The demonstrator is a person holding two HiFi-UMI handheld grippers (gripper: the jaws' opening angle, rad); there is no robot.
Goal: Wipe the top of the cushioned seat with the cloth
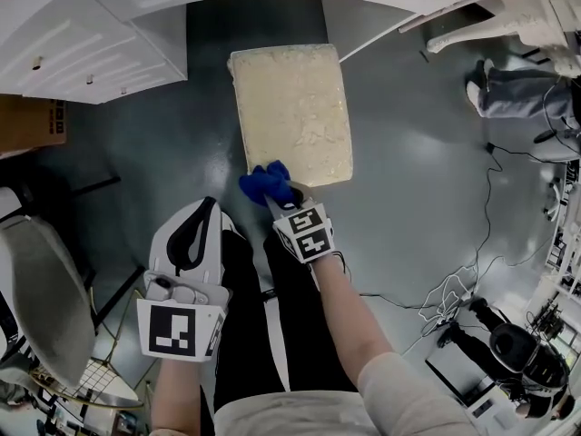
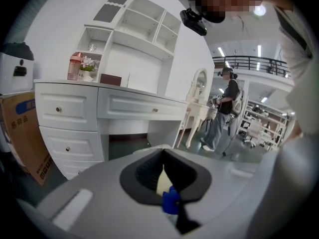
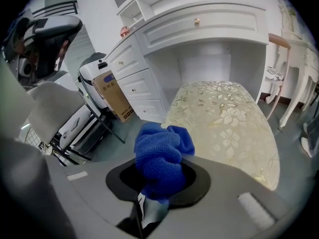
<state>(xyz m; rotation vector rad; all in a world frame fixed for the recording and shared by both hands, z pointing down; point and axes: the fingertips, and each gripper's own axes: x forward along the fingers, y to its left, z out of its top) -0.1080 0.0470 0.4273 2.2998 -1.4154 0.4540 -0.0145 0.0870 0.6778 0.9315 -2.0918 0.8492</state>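
Observation:
The cushioned seat [image 1: 290,112] is a cream rectangular stool with a floral top, standing on the dark floor in front of the white dresser. My right gripper [image 1: 280,196] is shut on a bunched blue cloth [image 1: 265,183] at the seat's near left corner. In the right gripper view the cloth [image 3: 162,158] bulges out of the right gripper [image 3: 159,180], with the seat [image 3: 224,118] just beyond it. My left gripper [image 1: 207,209] hangs lower left of the seat, over my leg, with its jaws together and nothing in them. In the left gripper view, the left gripper [image 2: 167,183] shows only a thin slit.
A white dresser [image 1: 136,25] with drawers runs along the far side. A cardboard box [image 1: 32,121] and a grey chair [image 1: 36,280] are at the left. Cables [image 1: 472,280] trail over the floor at right, near another person's legs [image 1: 517,94] and a white table leg [image 1: 472,30].

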